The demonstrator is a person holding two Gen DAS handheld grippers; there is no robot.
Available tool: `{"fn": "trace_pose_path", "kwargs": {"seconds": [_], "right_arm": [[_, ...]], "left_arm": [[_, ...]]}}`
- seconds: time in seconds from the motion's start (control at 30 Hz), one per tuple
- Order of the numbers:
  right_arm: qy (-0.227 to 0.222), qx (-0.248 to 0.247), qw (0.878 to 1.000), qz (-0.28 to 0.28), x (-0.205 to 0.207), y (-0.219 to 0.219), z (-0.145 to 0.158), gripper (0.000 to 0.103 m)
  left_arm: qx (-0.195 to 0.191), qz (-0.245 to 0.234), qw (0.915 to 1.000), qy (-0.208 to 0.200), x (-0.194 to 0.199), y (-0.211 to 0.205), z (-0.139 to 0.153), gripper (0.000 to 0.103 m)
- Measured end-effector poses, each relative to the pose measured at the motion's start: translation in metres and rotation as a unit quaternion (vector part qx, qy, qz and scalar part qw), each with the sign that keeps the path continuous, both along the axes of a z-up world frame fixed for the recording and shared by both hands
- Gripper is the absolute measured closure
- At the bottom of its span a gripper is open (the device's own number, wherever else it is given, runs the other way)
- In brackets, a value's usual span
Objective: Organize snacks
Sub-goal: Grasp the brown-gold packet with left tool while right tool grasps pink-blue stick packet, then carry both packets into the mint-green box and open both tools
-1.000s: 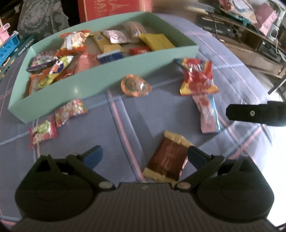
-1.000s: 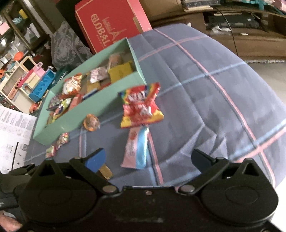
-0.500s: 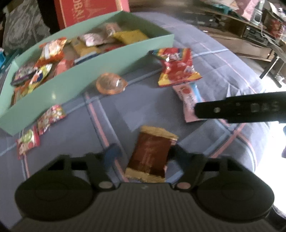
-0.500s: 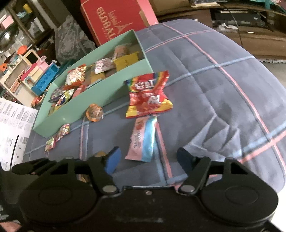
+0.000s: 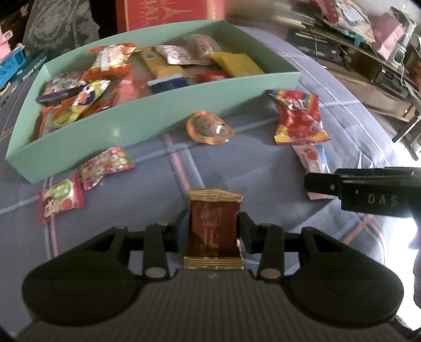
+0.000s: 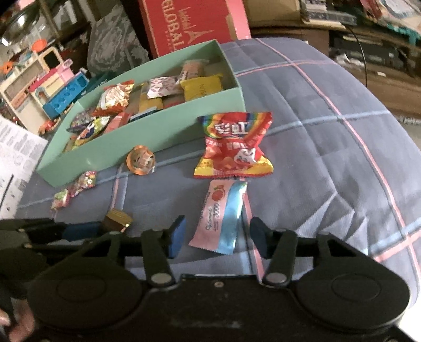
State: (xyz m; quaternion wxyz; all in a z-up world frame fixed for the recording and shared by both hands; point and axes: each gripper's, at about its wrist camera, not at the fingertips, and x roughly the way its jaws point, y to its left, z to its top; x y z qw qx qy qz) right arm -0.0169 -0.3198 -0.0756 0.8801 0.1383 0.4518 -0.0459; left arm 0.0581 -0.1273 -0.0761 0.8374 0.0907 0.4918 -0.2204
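Nearest in the left wrist view, the left hand-held gripper (image 5: 212, 231) was clenched on a brown snack packet with gold ends (image 5: 213, 229), gripped by its side edges and pointing towards the box; in the right wrist view the right hand-held gripper (image 6: 217, 236) was held released, its blue pads either side of the near end of a pink-and-blue wafer packet (image 6: 220, 215), which lay flat on the checked blue bedspread (image 6: 329, 147); whether the pads touched the cloth could not be told. Just beyond it lay a red rainbow candy bag (image 6: 234, 146), its lower edge overlapping the wafer packet; an orange jelly cup (image 5: 209, 127) rested close against the near wall of the mint-green box (image 5: 147, 123); two small candy sachets (image 5: 105, 167) were seen near that box's left corner. The box was already well filled with packets; a red carton (image 6: 192, 23) stood behind it.

The brown packet was judged likely to slip, being pinched only at its slick edges; it could be dropped short of the box wall if carried low. The soft bedspread could be snagged by the right pads; the candy bag might be dragged along with the wafer.
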Motion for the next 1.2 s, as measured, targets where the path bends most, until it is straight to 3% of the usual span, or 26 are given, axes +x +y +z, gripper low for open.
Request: {"fn": "trace_pose_path", "kwargs": {"seconds": [0.2,0.3,0.4,0.67,0.87,1.2], "right_arm": [[-0.008,-0.069,0.997,0.038,0.007,0.020,-0.004,0.059],[-0.013,-0.114,0.992,0.059,0.010,0.033,-0.007,0.070],[-0.013,-0.100,0.993,0.059,0.011,0.033,-0.004,0.071],[0.000,-0.020,1.000,0.019,0.005,0.012,0.004,0.071],[-0.015,-0.013,1.000,0.024,0.006,0.016,0.021,0.071],[-0.062,-0.006,0.998,0.027,0.030,0.012,0.064,0.071]], "left_arm": [[-0.014,0.005,0.9999,0.002,0.003,0.008,0.000,0.062],[-0.011,0.001,0.9999,-0.004,0.000,0.005,-0.001,0.060],[-0.005,0.003,0.9999,-0.014,-0.003,0.005,-0.001,0.066],[-0.033,0.037,0.9987,0.001,0.002,0.026,0.004,0.066],[-0.054,0.047,0.9974,-0.005,0.003,0.036,0.019,0.066],[-0.085,0.055,0.9941,-0.040,0.031,0.037,0.066,0.066]]}}
